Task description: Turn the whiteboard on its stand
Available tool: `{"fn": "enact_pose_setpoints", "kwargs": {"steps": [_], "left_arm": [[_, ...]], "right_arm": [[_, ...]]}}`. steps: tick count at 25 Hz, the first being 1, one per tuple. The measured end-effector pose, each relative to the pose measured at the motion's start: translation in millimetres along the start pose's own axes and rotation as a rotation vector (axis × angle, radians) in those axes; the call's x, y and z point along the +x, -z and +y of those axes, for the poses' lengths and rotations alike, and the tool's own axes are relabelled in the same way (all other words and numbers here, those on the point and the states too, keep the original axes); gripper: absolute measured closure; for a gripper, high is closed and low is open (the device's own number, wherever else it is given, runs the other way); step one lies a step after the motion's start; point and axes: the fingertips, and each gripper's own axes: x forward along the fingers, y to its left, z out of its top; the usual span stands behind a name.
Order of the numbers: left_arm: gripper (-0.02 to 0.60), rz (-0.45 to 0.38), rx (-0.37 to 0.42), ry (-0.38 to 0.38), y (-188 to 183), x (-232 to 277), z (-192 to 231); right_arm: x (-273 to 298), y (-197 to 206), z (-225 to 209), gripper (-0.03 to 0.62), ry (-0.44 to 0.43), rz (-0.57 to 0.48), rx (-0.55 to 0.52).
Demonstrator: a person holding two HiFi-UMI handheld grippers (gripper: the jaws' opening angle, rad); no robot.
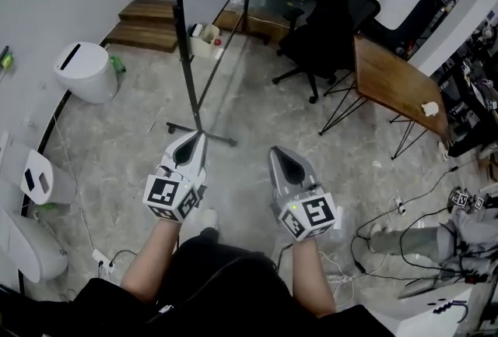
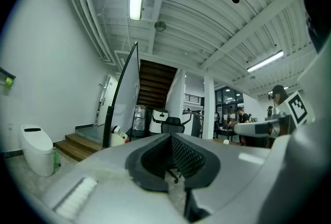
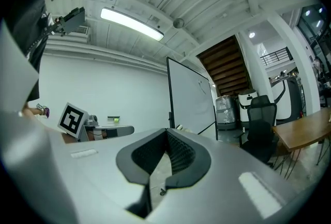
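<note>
A black office chair [image 1: 331, 24] is standing beside a wooden bench [image 1: 393, 82]; a white bin [image 1: 85, 71] is sitting near wooden steps [image 1: 148, 24]; cables [image 1: 405, 211] are trailing across the floor [image 1: 257, 110].

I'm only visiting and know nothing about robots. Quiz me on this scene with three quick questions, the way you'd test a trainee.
1. True or false: the left gripper is clamped on the whiteboard.
2. What stands next to the wooden table? A) a black office chair B) a red sofa C) a bicycle
3. In one word, are the jaws of the right gripper apart or together?

Key
1. False: its jaws are together on nothing, and the board stands some way ahead of it.
2. A
3. Together
</note>
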Motion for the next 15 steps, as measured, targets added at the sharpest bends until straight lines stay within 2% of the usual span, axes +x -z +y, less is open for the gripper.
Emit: {"fn": "enact_pose_setpoints", "kwargs": {"steps": [6,15], "left_arm": [[0.578,0.019,-0.001,0.039,-4.7,39.9,50.7],[0.578,0.003,0.034,0.16,-18.0,97.1,89.9]], "right_arm": [[56.0,-14.4,-10.3,0.588,0.043,-0.014,-0.011],[119.6,-14.3,-18.8,0.588,0.124,-0.027,-0.022]]}}
